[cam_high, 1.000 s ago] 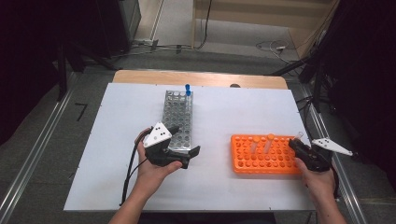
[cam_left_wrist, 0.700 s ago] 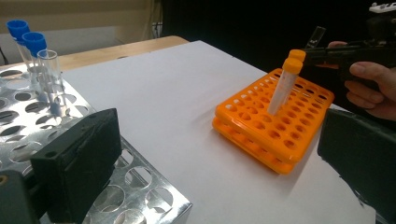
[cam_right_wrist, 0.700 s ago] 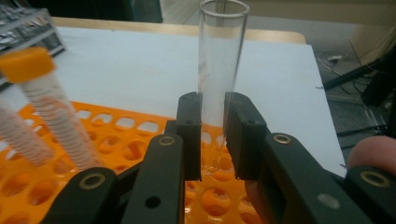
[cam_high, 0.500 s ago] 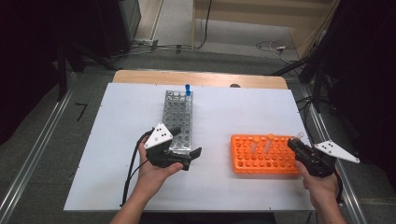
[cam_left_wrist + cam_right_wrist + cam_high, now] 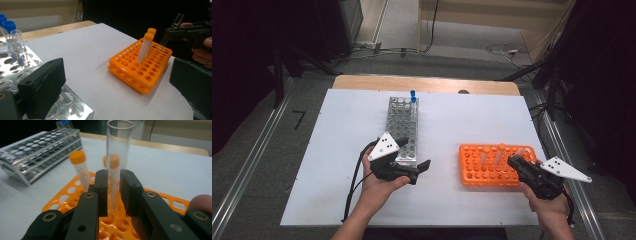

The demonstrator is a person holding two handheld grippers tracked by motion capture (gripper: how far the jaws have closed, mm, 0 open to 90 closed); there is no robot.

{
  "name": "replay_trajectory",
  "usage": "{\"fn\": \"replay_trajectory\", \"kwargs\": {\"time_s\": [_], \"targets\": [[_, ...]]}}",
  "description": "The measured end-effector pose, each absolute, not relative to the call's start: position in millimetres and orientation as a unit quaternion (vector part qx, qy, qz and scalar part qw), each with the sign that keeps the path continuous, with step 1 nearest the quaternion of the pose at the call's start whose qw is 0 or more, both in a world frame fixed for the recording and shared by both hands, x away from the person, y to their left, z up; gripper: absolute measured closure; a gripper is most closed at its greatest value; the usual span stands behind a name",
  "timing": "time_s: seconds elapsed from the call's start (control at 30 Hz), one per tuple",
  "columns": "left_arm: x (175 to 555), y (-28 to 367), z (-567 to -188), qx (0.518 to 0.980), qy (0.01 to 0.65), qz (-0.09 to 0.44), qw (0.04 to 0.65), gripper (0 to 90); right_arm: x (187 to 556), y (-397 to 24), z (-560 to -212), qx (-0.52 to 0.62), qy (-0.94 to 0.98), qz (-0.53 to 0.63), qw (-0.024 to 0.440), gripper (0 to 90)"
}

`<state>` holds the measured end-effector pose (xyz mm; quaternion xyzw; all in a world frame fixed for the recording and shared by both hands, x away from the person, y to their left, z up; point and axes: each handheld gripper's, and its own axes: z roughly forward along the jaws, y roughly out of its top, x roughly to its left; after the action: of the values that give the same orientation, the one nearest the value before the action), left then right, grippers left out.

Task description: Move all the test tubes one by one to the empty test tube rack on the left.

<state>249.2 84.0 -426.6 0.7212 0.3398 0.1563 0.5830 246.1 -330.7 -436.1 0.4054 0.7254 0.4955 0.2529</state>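
My right gripper (image 5: 113, 192) is shut on a clear glass tube (image 5: 117, 157), held upright with its bottom just over a hole of the orange rack (image 5: 72, 195). Two orange-capped tubes (image 5: 80, 170) stand in that rack behind it. In the high view the right gripper (image 5: 515, 161) is at the right end of the orange rack (image 5: 477, 172). My left gripper (image 5: 414, 156) is open at the near end of the metal rack (image 5: 402, 125), nothing between its jaws. From the left gripper view, the left gripper (image 5: 117, 75) faces the orange rack (image 5: 130, 72) and the held tube (image 5: 172, 27).
Blue-capped tubes (image 5: 413, 96) stand at the far end of the metal rack, with an uncapped clear tube (image 5: 17, 42) beside them. The racks sit on a white table (image 5: 472, 120); its right edge lies close to the orange rack. Floor cables (image 5: 507, 50) run beyond the far edge.
My right gripper has shifted slightly toward the near edge and lowered with the glass tube. The left gripper has barely moved.
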Motion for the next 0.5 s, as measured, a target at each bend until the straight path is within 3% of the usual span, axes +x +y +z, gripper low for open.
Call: {"fn": "replay_trajectory", "kwargs": {"time_s": [0.5], "targets": [[244.1, 69.0, -424.7, 0.732, 0.319, 0.141, 0.585, 0.5, 232.5, -286.1, -436.5, 0.354, 0.755, 0.507, 0.218, 73.9]]}}
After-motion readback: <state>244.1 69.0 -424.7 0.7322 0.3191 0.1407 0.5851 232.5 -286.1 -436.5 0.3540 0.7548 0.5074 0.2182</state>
